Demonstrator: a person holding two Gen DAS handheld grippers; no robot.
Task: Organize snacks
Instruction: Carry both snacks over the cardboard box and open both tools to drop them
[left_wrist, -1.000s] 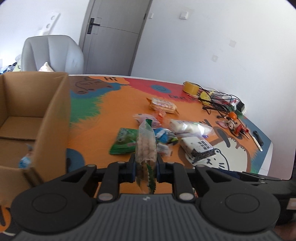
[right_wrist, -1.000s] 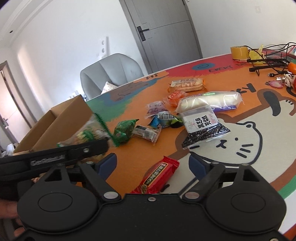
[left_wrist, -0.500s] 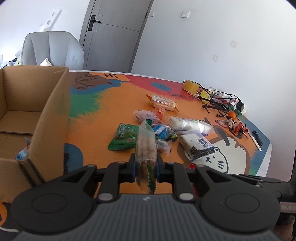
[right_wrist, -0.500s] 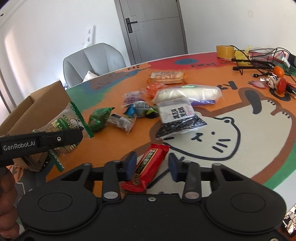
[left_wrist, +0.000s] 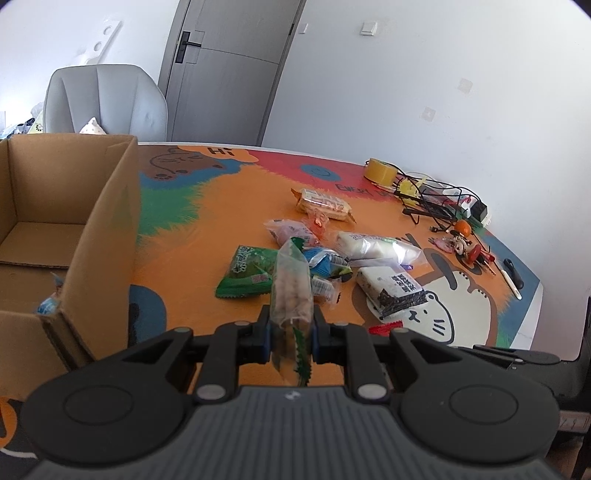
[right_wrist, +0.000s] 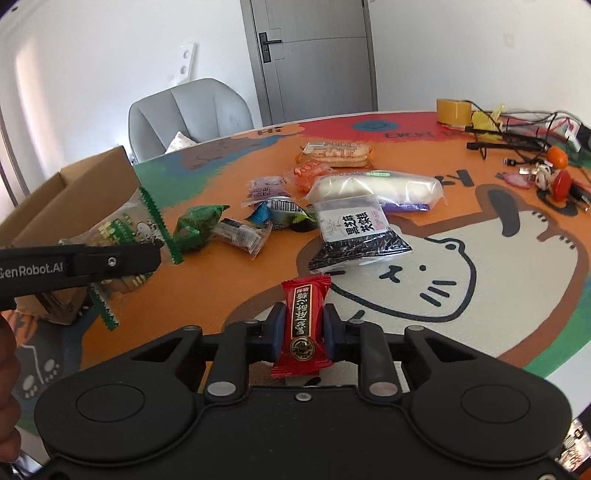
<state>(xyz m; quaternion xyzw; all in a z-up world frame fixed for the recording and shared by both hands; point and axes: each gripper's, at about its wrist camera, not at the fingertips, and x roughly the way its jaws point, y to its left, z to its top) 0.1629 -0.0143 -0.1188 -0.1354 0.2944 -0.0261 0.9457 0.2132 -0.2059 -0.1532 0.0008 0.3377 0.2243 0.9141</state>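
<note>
My left gripper (left_wrist: 290, 325) is shut on a clear bag of pale snacks with a green zigzag edge (left_wrist: 291, 284), held upright just right of the open cardboard box (left_wrist: 103, 221). In the right wrist view that bag (right_wrist: 125, 225) hangs in front of the box (right_wrist: 74, 195). My right gripper (right_wrist: 304, 328) is closing its jaws, with the pads pressing a red snack packet (right_wrist: 304, 317) that stands between them above the table. Several snacks lie mid-table: a green packet (left_wrist: 247, 271), a black-and-white pack (left_wrist: 393, 290), a long white pack (left_wrist: 376, 249) and a biscuit pack (left_wrist: 323, 203).
A yellow tape roll (left_wrist: 380, 171), tangled cables (left_wrist: 432, 199) and small trinkets (left_wrist: 465, 247) crowd the far right of the colourful table mat (left_wrist: 221, 221). A grey chair (left_wrist: 107, 99) stands behind the box. A person's hand (right_wrist: 5, 369) shows at the left edge.
The right gripper's jaws came together around the red packet, which now stands upright between them, off the table. The left gripper still holds the bag in the same place.
</note>
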